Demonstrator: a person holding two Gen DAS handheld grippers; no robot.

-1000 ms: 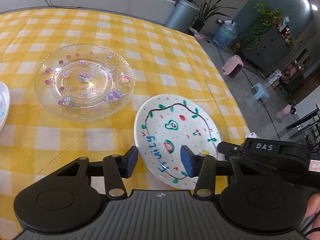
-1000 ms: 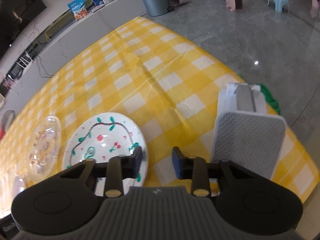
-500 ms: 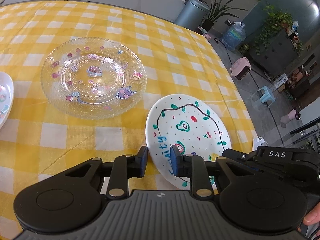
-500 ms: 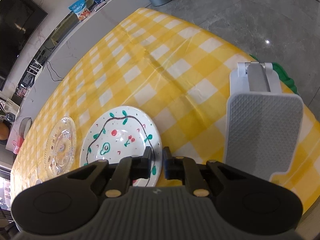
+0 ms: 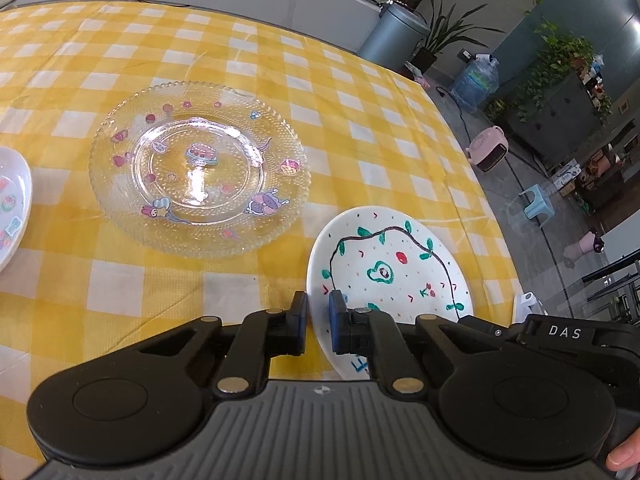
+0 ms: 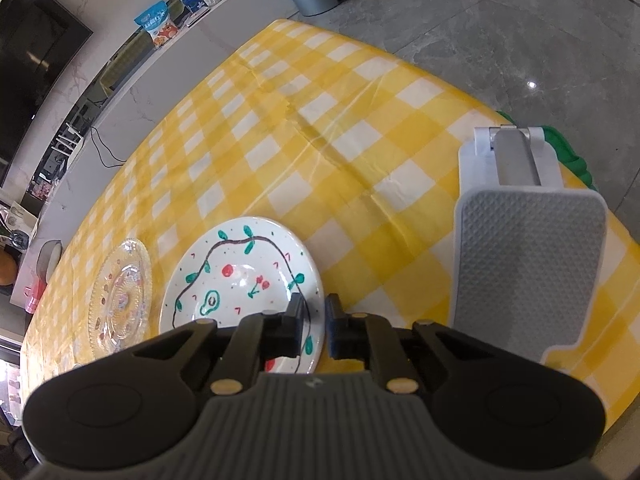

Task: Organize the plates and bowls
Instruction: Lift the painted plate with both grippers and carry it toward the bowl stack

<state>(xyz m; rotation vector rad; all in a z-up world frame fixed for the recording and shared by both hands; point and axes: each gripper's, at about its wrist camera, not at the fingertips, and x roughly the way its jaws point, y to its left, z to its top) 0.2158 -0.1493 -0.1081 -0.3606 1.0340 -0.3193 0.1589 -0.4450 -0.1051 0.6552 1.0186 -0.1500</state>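
So, early days, as I read it:
- Left gripper (image 5: 318, 316): jaws closing, with the near-left rim of the painted plate (image 5: 400, 264) between the pads. They look to be biting on it already.
- Right gripper (image 6: 316, 320): clamped on the same plate's opposite rim, one pad over the plate and one outside it. So I have a two-handed hold on one plate.
- The painted plate lies flat on the checked cloth (image 5: 360, 92) near the table's edge. I see no sign that it is lifted.
- Grey stand (image 6: 528, 264): just right of the right gripper and apart from the plate. I don't count it as part of the job.
- Glass plate (image 5: 200, 168): the next one out, flat, near the painted plate but not touching it, untouched.
- Small dish (image 5: 12, 208): only a sliver shows at the left edge, also lying on its own.
- No bowls in view.
- Done: nothing stacked or grouped. Left: lift the painted plate, place it, then the other pieces.
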